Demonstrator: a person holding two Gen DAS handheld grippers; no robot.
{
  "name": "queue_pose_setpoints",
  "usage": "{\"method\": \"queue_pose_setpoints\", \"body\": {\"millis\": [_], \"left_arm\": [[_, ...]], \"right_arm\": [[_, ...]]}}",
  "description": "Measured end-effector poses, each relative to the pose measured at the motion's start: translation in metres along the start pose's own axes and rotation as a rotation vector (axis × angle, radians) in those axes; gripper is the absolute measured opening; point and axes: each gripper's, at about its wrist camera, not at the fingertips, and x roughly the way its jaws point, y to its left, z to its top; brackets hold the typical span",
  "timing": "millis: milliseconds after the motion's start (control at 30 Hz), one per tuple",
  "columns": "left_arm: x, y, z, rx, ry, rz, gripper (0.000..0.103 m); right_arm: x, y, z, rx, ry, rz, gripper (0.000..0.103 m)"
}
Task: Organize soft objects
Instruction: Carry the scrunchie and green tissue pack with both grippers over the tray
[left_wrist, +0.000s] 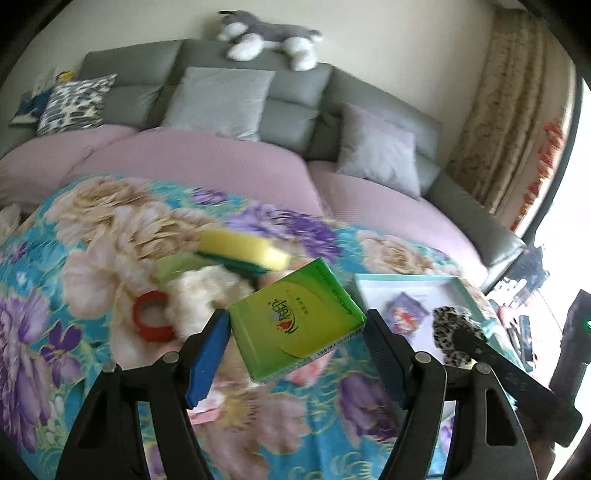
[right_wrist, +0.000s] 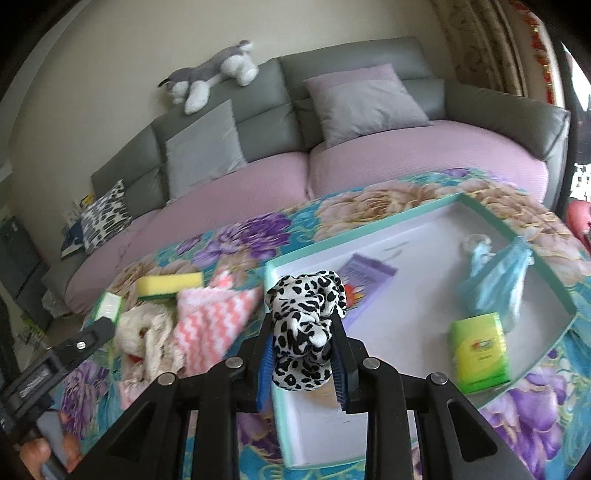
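Left gripper (left_wrist: 295, 343): jaws clamped on a tilted green tissue pack (left_wrist: 295, 321), lifted above the floral cloth (left_wrist: 55, 295). At its ten o'clock lay a red ring (left_wrist: 153, 321), a cream fluffy cloth (left_wrist: 199, 299) and a yellow sponge (left_wrist: 240, 251). Right gripper (right_wrist: 304, 350): jaws closed on a leopard-print cloth (right_wrist: 306, 321), over the near-left corner of the teal tray (right_wrist: 369, 229). Inside the tray, at two o'clock: a purple packet (right_wrist: 365, 273), a blue bag (right_wrist: 498, 277), another green pack (right_wrist: 480, 347).
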Motion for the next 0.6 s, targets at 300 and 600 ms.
{"method": "queue_pose_setpoints", "body": {"millis": [300, 600], "left_arm": [[0.026, -0.071, -0.002, 0.131, 0.057, -0.103, 0.074], [0.061, -0.114, -0.014, 0.220, 0.136, -0.140, 0.075]], "right_arm": [[-0.008, -0.053, 0.012, 0.097, -0.069, -0.105, 0.029], [-0.010, -0.080, 0.021, 0.157, -0.111, -0.143, 0.029]]}}
